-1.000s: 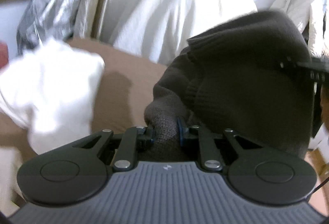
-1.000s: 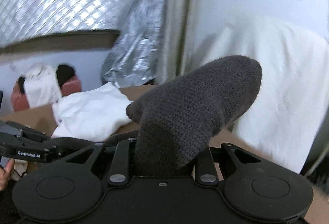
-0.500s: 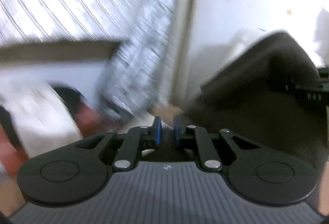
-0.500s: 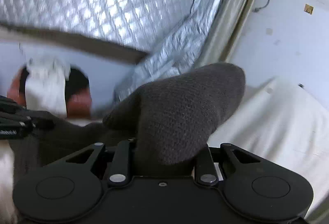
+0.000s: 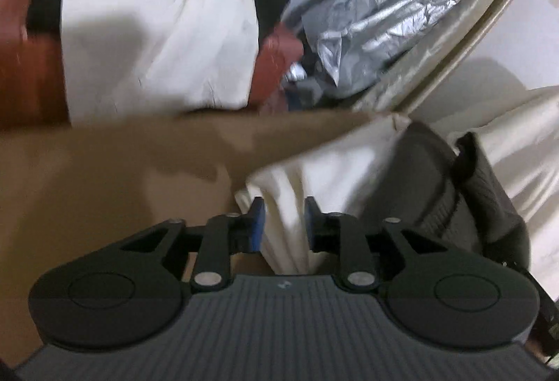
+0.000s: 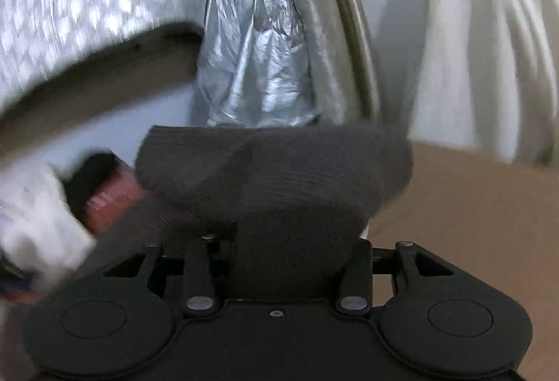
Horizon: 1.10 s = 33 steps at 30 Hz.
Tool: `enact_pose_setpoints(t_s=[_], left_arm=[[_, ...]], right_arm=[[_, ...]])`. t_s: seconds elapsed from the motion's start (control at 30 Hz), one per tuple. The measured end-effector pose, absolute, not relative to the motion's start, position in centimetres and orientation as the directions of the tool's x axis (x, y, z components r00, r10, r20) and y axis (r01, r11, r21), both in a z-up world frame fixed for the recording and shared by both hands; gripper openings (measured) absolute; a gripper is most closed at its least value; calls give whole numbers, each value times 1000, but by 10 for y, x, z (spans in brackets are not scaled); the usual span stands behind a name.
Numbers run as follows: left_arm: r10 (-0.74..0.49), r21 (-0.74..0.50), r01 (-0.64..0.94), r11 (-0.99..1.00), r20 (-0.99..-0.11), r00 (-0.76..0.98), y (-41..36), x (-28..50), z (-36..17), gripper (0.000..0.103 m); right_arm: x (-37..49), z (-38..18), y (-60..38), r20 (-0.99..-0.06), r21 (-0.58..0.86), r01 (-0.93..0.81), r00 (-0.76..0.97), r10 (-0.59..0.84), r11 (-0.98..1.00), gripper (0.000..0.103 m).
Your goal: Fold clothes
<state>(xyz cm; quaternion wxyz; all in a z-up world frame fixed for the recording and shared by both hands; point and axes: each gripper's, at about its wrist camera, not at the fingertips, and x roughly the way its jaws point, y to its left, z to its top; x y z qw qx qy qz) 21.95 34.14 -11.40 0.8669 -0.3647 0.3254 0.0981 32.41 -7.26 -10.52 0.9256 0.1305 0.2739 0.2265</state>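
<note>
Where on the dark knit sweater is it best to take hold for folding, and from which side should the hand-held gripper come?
Probably at a thick rolled edge. In the left wrist view the dark knit sweater lies bunched on the brown surface, right of the left hand-held gripper, whose jaws are opening over white cloth. Come in low from the left, pinching the ridge facing it.

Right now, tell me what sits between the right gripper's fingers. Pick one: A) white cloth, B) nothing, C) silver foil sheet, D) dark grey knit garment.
D: in the right wrist view the dark grey knit garment bunches up between the right gripper fingers, whose jaws are opening.
</note>
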Motion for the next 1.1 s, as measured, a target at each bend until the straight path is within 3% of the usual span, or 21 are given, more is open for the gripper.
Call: enact_pose_setpoints(t_s=[0.13,0.17,0.27,0.33,0.57,0.6,0.63,0.67,0.7,0.73,0.8,0.93,0.97,1.0,1.07,1.1], left_arm=[[-229,-644,-303,703,-608,760,318,213,-124,49],[-239,-641,-298,708,-614,753,314,214,-127,52],[-229,-653,-367,662,-643,731,304,198,-142,76],[-270,-721,-388,573,-614,742,307,186,-157,80],[-300,-820,-380,429,-526,796,310,180,-194,92],[-309,-826,-357,435,-510,803,310,181,-193,79],[-318,-833,-335,441,-493,810,310,183,-192,43],[-323,-835,-313,452,-481,815,309,184,-189,31],[-299,-804,-310,508,-502,811,307,182,-171,26],[-271,-767,-305,564,-521,809,304,181,-153,24],[-171,-667,-249,702,-497,850,294,188,-96,21],[-74,-485,-135,864,-388,919,281,227,7,9],[-25,-444,-164,881,-389,921,282,234,20,8],[41,-405,-210,890,-389,921,284,239,29,0],[148,-373,-319,871,-421,895,291,239,25,2],[196,-358,-370,857,-439,877,294,238,22,8]], right_arm=[[314,-111,-108,-428,538,-327,688,586,777,57],[308,-113,-111,-429,547,-326,682,593,771,60],[293,-119,-118,-430,581,-316,663,613,750,73],[282,-127,-121,-436,612,-290,652,620,735,80],[239,-170,-124,-417,691,-290,588,693,662,82],[238,-174,-122,-406,706,-289,583,704,647,83],[237,-178,-121,-397,719,-286,579,712,634,85],[239,-181,-118,-393,729,-284,572,720,623,85],[241,-181,-113,-387,731,-296,562,731,614,78],[242,-174,-111,-375,722,-322,562,738,612,55],[242,-156,-107,-346,694,-381,568,747,611,35],[255,-112,-114,-255,806,-321,571,781,498,33],[260,-108,-115,-231,864,-260,556,799,431,33],[265,-106,-115,-207,914,-191,540,816,358,33],[264,-112,-109,-193,956,-93,515,835,278,37],[259,-115,-100,-233,941,-103,494,837,323,42]])
